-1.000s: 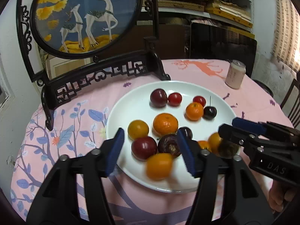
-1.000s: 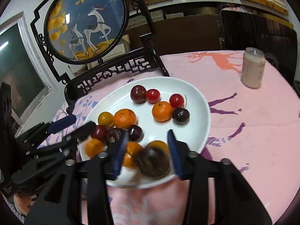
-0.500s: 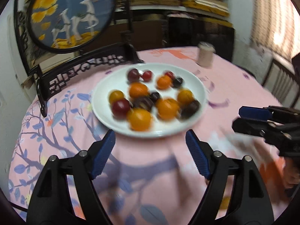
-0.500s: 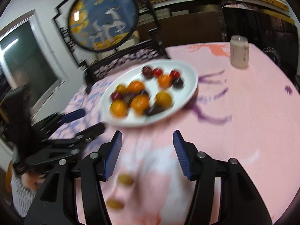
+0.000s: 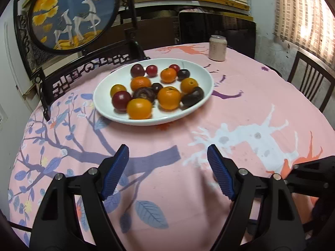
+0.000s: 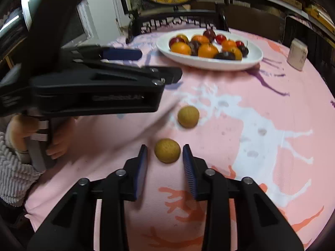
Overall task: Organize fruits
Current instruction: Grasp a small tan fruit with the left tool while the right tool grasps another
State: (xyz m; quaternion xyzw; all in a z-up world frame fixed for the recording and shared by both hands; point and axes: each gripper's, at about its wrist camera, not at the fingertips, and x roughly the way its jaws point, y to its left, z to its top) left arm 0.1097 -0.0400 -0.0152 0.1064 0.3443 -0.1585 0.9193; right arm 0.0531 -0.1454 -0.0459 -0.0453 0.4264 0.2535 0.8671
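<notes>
A white plate holds several oranges, dark plums and small red fruits; it also shows in the right wrist view. Two tan round fruits lie on the pink cloth: a near one and a far one. My right gripper is open, its jaws on either side of the near tan fruit, not touching it. My left gripper is open and empty above bare cloth, short of the plate. It also crosses the right wrist view at left.
A pale can stands behind the plate to the right. A round deer screen on a black carved stand stands at the back left. A chair is at the right table edge.
Both grippers have pulled back from the plate toward the near table edge. The right gripper has dropped down around the near tan fruit. The left gripper stays wide open.
</notes>
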